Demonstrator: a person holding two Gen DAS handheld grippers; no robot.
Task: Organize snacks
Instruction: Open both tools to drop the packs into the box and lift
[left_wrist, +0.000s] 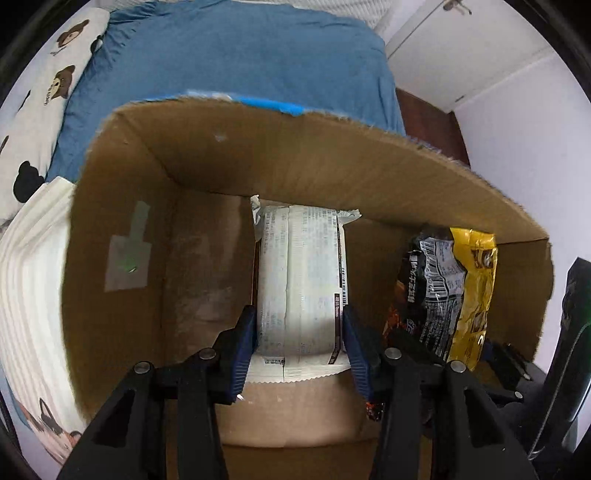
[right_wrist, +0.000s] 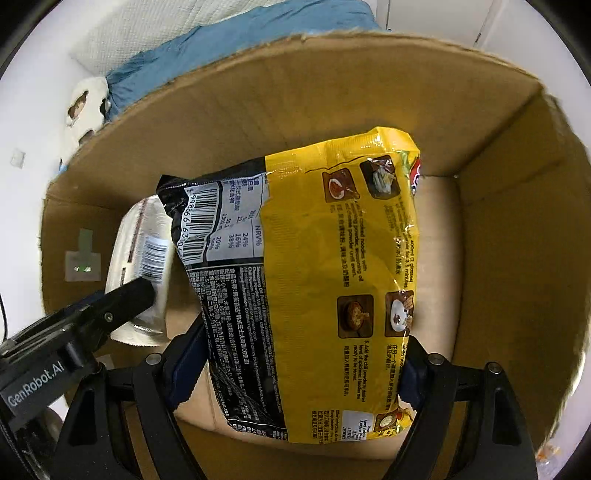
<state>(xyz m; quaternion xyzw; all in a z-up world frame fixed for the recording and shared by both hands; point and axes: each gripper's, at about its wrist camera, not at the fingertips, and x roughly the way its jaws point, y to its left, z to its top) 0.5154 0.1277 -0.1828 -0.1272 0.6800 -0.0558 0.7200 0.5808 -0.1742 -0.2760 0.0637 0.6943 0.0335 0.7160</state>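
Left gripper (left_wrist: 300, 343): nearest my left lens; I read its blue pads as pinching the white snack pack (left_wrist: 301, 280) across its narrow width, one pad on each long side, near the pack's near end.
White snack pack, axis: long axis runs straight ahead from the pads toward the far wall of the cardboard box (left_wrist: 207, 254); its far crimped end lies close under that wall.
White snack pack, place: inside the box, about the middle of its span, with bare floor between it and the left wall. I cannot tell whether it touches the floor.
Right gripper (right_wrist: 301, 373): jaws stand wide but filled; I judge them closed on the yellow-and-black noodle packet (right_wrist: 314, 280), one blue pad at each side edge of its lower part.
Noodle packet, axis: long axis points away from the pads, into the box; its far end sits short of the far wall.
Noodle packet, place: right of the white pack, toward the right wall, apart from the pack.
Box: open-topped, standing beside a bed with a blue cover (left_wrist: 236, 55).
Relation that governs the next move: both packs hang lengthwise below their own tongs, side by side, left hand owning the left lane, right hand the right. My judgement: each can be lowered and freed without crossing the other.
Risk: the limp noodle packet may flop leftward onto the white pack on release.
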